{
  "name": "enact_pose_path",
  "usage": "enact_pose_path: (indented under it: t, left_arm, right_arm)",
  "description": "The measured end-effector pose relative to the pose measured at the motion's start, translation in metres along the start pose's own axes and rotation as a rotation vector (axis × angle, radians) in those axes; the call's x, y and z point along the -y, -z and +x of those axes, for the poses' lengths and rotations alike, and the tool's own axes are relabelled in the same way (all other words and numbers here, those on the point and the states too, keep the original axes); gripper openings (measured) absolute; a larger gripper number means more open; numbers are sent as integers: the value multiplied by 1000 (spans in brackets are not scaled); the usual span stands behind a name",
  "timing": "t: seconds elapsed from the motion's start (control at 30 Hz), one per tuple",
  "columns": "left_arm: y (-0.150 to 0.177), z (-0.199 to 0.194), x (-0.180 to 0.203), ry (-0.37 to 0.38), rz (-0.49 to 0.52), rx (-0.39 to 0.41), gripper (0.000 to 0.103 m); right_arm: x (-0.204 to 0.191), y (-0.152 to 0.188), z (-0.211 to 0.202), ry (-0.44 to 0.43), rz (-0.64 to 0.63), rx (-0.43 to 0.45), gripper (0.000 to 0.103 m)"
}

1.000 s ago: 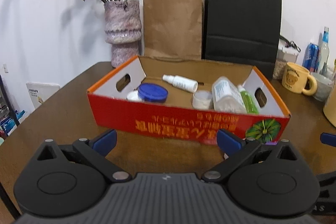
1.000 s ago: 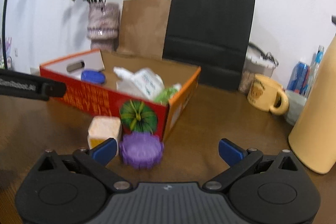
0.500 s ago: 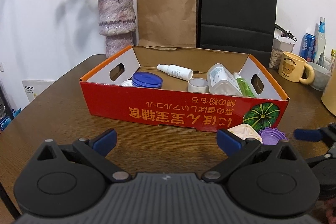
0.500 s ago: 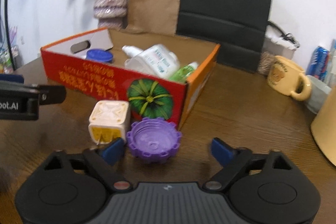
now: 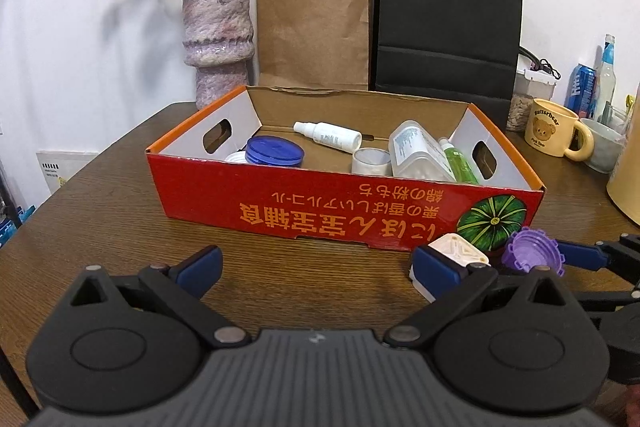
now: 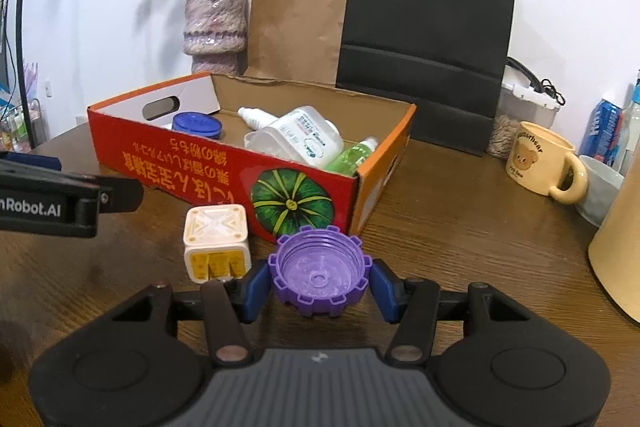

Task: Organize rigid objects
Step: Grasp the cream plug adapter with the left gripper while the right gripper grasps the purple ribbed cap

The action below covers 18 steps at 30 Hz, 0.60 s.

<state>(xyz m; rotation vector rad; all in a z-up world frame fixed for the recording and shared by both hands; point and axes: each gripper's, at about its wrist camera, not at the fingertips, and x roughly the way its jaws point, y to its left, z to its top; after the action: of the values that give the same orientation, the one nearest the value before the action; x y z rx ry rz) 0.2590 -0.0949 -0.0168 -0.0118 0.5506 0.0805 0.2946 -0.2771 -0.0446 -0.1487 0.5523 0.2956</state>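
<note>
A purple ridged lid (image 6: 320, 273) sits open side up in front of the red cardboard box (image 6: 208, 167). My right gripper (image 6: 320, 287) has closed on it, one blue pad on each side. A white cube (image 6: 216, 243) stands just left of the lid. In the left wrist view the purple lid (image 5: 532, 255) and the cube (image 5: 456, 251) show at the right, by the box (image 5: 320, 203). My left gripper (image 5: 316, 267) is open and empty before the box front. The box holds a blue lid (image 5: 274, 151), a white spray bottle (image 5: 328, 135), a clear bottle (image 5: 418, 157) and a green bottle (image 5: 460, 165).
A vase of dried flowers (image 5: 218, 39), a brown paper bag (image 5: 314, 27) and a black paper bag (image 5: 446, 35) stand behind the box. A yellow bear mug (image 6: 544, 163), a grey bowl (image 6: 600, 187), a can and a tall beige container (image 6: 618, 247) stand at the right.
My right gripper moved forward and closed on the purple lid. My left gripper drew back from the box a little, staying open.
</note>
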Motion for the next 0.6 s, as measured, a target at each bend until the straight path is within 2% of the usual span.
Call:
enact_pose_path:
  t: [0.6]
  left_arm:
    - [3, 6, 33, 28, 50, -23, 103]
  right_arm:
    - [29, -4, -23, 36, 50, 75, 53]
